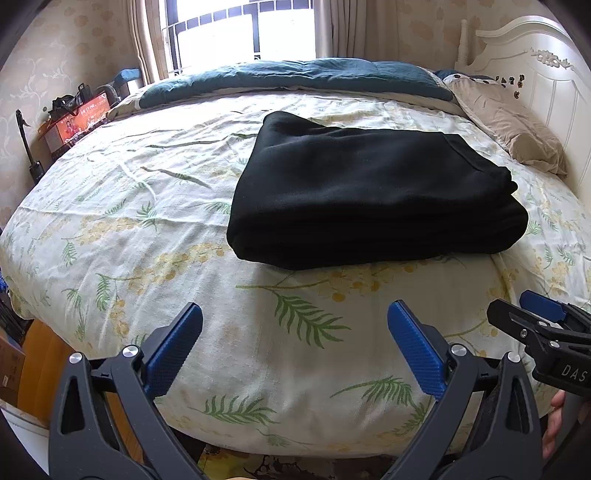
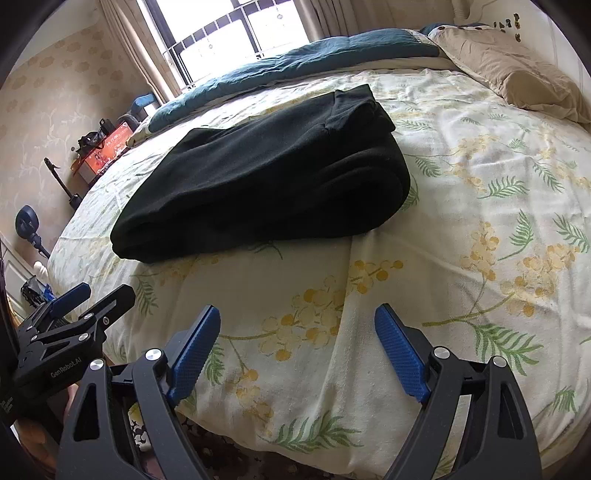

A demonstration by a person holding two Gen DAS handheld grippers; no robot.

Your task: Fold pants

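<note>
Black pants [image 1: 373, 195] lie folded into a thick rectangular stack on the floral bedspread [image 1: 147, 240], right of centre. In the right wrist view the pants [image 2: 266, 177] lie ahead and to the left. My left gripper [image 1: 295, 314] is open and empty, held over the bed's near edge, well short of the pants. My right gripper [image 2: 297, 317] is open and empty too, also short of the pants. The right gripper shows at the right edge of the left wrist view [image 1: 532, 314]; the left gripper shows at the left of the right wrist view [image 2: 92, 299].
A beige pillow [image 1: 513, 129] and white headboard [image 1: 546, 74] are at the right. A dark teal quilt [image 1: 295, 79] lies along the far side under the window [image 1: 240, 33]. A red box [image 1: 79, 122] and clutter stand at the far left.
</note>
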